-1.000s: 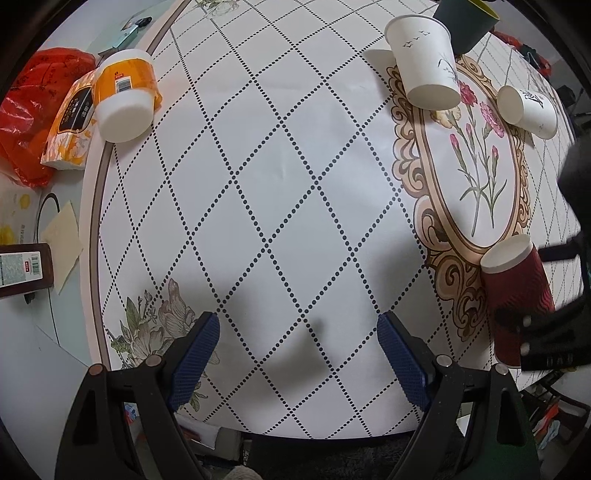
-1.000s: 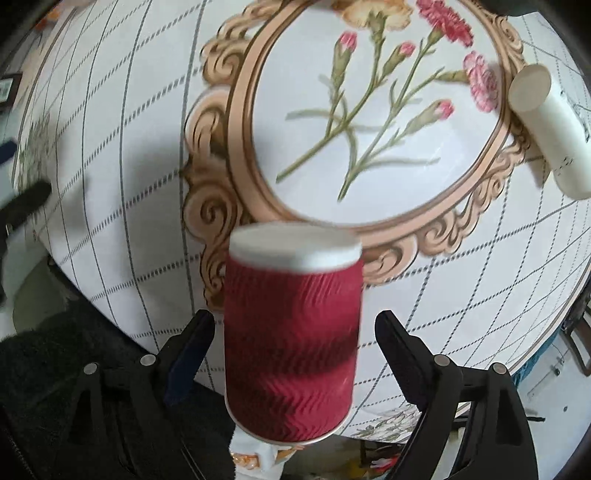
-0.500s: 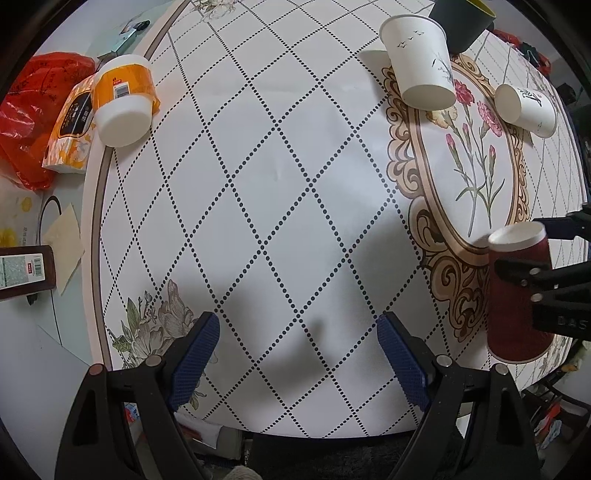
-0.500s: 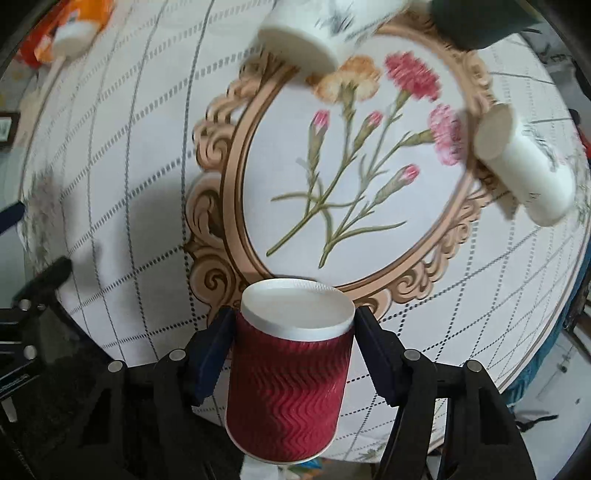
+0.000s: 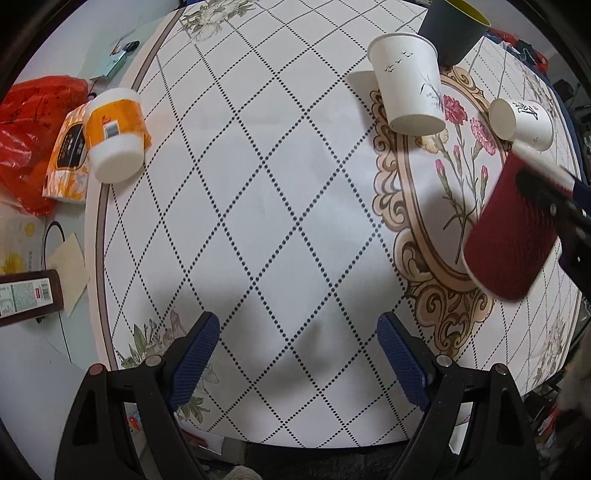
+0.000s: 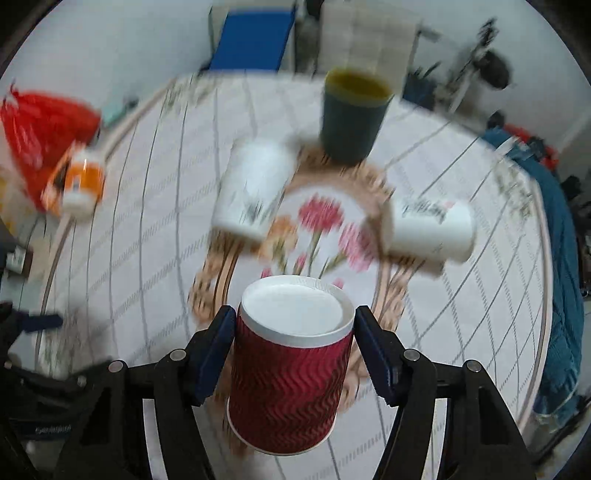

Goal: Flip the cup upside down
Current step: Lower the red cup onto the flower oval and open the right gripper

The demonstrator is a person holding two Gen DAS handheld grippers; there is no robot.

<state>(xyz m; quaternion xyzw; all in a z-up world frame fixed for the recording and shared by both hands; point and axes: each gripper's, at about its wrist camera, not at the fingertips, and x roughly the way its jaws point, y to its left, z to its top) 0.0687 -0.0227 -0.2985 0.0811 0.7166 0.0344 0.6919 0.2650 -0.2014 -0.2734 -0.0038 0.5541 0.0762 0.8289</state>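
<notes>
A dark red ribbed paper cup [image 6: 291, 365] with a white base is gripped by my right gripper [image 6: 295, 332], whose blue pads press on both its sides near the base. The cup is lifted off the table and tilted, base pointing away from me. In the left wrist view the red cup [image 5: 511, 229] hangs tilted above the floral medallion at the right, with the right gripper's finger across it. My left gripper [image 5: 299, 354] is open and empty, low over the near edge of the table.
On the patterned tablecloth [image 5: 258, 184] stand an upside-down white cup [image 5: 410, 85], a white cup lying on its side [image 5: 524, 120] and a dark grey cup with yellow inside [image 5: 456, 26]. An orange-labelled container [image 5: 114, 136], tissue pack and red bag [image 5: 26, 110] sit at the left.
My right gripper closed on the red cup, then lifted it off the table and tilted it while swinging up. The left gripper stayed put.
</notes>
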